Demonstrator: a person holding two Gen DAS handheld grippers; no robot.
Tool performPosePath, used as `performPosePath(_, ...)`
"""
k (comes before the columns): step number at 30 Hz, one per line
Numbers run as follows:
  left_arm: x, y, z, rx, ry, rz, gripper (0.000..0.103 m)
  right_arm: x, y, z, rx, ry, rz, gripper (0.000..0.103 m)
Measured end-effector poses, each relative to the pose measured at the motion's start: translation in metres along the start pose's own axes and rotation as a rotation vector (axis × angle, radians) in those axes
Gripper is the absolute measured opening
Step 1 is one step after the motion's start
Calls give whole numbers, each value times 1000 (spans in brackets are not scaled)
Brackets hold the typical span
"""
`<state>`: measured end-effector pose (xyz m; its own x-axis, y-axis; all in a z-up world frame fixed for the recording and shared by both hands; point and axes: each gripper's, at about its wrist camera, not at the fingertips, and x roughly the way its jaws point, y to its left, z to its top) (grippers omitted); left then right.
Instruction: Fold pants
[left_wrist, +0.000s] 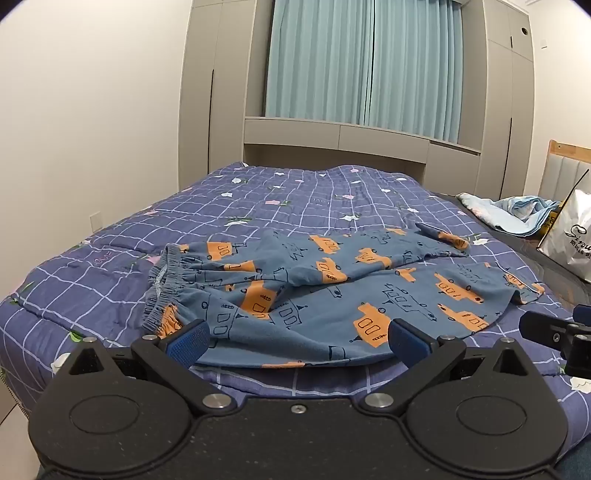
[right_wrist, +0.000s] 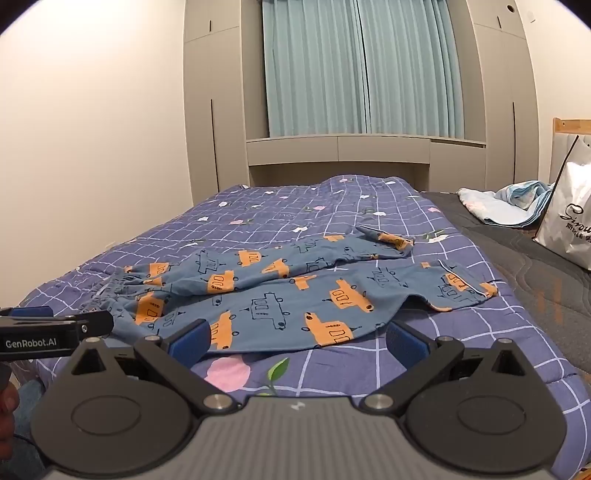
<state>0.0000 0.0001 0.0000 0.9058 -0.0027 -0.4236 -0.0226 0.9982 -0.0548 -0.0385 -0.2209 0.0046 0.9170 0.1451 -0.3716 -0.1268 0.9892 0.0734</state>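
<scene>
The left gripper (left_wrist: 297, 338) is spread wide and holds nothing. Its blue pads (left_wrist: 190, 339) sit just above the near edge of the pants (left_wrist: 332, 295), close to the waist end. The right gripper (right_wrist: 297, 338) is spread wide too, and it holds nothing. It sits just in front of the near leg, over the quilt (right_wrist: 424, 354). The two grippers are side by side, and each one shows at the edge of the other's view. The pants are blue with orange cars on them. They lie flat on the quilt, across the bed. The stretchy waist (left_wrist: 166, 277) is on the left and the two legs reach to the right. The far leg ends in a small turned-up cuff (right_wrist: 391, 240). The quilt is purple-blue with white lines and little flowers. On the right side of the bed lie a light blue blanket (right_wrist: 513, 206) and a white bag (right_wrist: 569, 221). Behind the bed are gray cupboards (right_wrist: 214, 110) and a green-blue curtain (right_wrist: 362, 66).
</scene>
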Motion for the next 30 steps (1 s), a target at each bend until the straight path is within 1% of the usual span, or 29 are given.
performPosePath(30,0,0,0,4,1,2,103,-1,0,-3,18,4,4,103)
